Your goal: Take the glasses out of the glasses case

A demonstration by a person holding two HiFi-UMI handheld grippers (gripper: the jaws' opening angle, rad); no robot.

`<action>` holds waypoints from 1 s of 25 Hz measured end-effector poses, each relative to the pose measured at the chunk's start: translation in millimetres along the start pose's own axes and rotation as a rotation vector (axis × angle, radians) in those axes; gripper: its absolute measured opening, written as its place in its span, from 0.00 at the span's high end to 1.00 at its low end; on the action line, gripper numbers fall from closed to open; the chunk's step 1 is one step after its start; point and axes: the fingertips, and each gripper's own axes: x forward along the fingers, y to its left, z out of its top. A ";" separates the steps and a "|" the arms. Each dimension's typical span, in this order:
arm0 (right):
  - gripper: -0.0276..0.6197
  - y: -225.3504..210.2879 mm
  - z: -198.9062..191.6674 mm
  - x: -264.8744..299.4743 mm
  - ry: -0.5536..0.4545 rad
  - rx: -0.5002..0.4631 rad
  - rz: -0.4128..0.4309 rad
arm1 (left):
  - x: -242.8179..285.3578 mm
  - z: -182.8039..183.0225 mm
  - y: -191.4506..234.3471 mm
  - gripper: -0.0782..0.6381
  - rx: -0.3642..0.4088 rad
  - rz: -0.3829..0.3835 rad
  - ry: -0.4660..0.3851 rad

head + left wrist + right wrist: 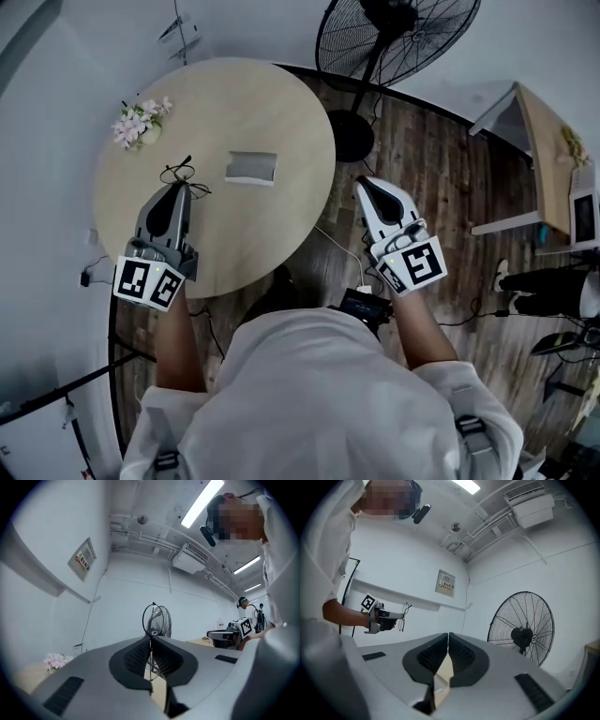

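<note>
Above a round pale wooden table [281,112], left of the grey case [251,167], the left gripper [178,187] clamps its jaws on flimsy black wire glasses [152,620], perhaps at the hinge; the right gripper [361,183] has its jaws together.

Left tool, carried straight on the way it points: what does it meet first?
Likely the standing fan, seen right behind the glasses pinched in the left tool; nothing nearer shows in that line, though depth is unclear.
</note>
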 end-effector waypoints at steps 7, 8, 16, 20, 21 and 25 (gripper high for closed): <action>0.92 31.8 -15.2 -86.8 0.013 0.028 0.057 | -62.6 -31.2 -84.5 0.85 -0.023 0.024 -0.024; 0.92 37.1 -18.9 -95.6 0.016 0.041 0.060 | -71.8 -34.5 -92.6 0.85 -0.029 0.032 -0.029; 0.92 63.3 -38.2 -136.3 0.030 0.111 0.065 | -120.1 -62.9 -133.3 0.85 -0.070 0.065 -0.042; 0.92 82.2 -45.5 -146.0 0.047 0.123 0.045 | -140.7 -73.2 -136.2 0.85 -0.082 0.060 -0.036; 0.92 84.2 -47.6 -147.0 0.053 0.124 0.042 | -142.1 -75.2 -136.6 0.85 -0.085 0.062 -0.036; 0.92 90.4 -54.1 -144.2 0.070 0.125 0.031 | -142.3 -82.9 -136.6 0.85 -0.103 0.053 -0.033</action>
